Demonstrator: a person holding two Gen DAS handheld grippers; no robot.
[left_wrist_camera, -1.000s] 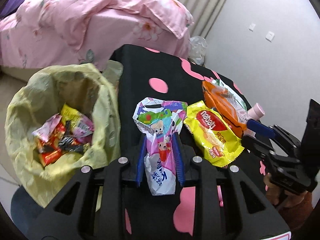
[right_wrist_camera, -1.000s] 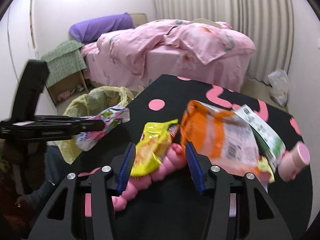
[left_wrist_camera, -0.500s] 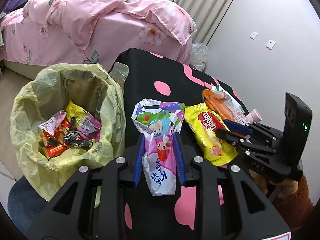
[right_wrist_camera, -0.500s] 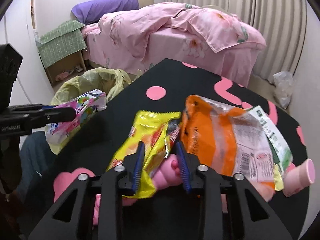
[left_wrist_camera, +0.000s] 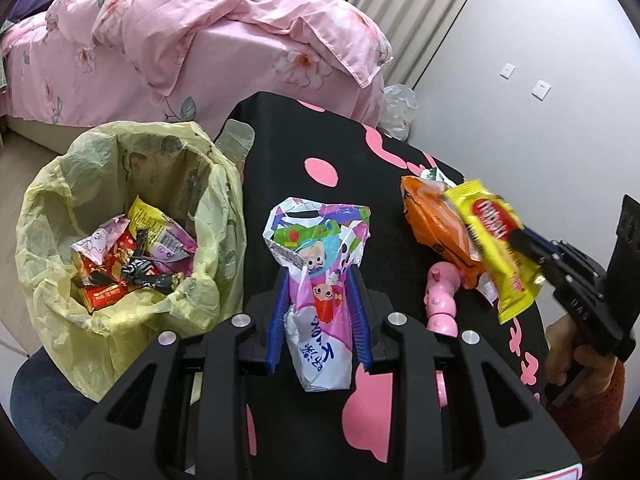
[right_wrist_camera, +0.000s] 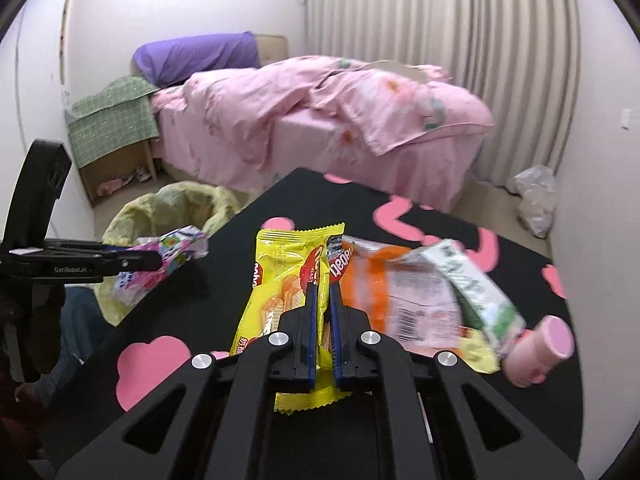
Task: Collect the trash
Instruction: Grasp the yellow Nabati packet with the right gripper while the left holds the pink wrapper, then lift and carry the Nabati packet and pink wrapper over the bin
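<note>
My left gripper (left_wrist_camera: 320,276) is shut on a colourful cartoon snack wrapper (left_wrist_camera: 320,280) and holds it above the black table, right of the yellow trash bag (left_wrist_camera: 60,208). The bag holds several wrappers. My right gripper (right_wrist_camera: 324,292) is shut on a yellow wafer wrapper (right_wrist_camera: 284,276), lifted off the table; it also shows in the left wrist view (left_wrist_camera: 492,240). An orange snack bag (left_wrist_camera: 432,216) and a green-white wrapper (right_wrist_camera: 476,288) lie on the table.
The black table (left_wrist_camera: 320,136) has pink spots. A pink toy (left_wrist_camera: 440,296) lies near the orange bag, a pink bottle (right_wrist_camera: 540,344) at the right. A pink bed (right_wrist_camera: 320,120) stands behind. A white plastic bag (right_wrist_camera: 536,196) sits on the floor.
My right gripper closed on the yellow wafer wrapper and lifted it off the table, uncovering the pink toy. My left gripper kept its hold on the cartoon wrapper.
</note>
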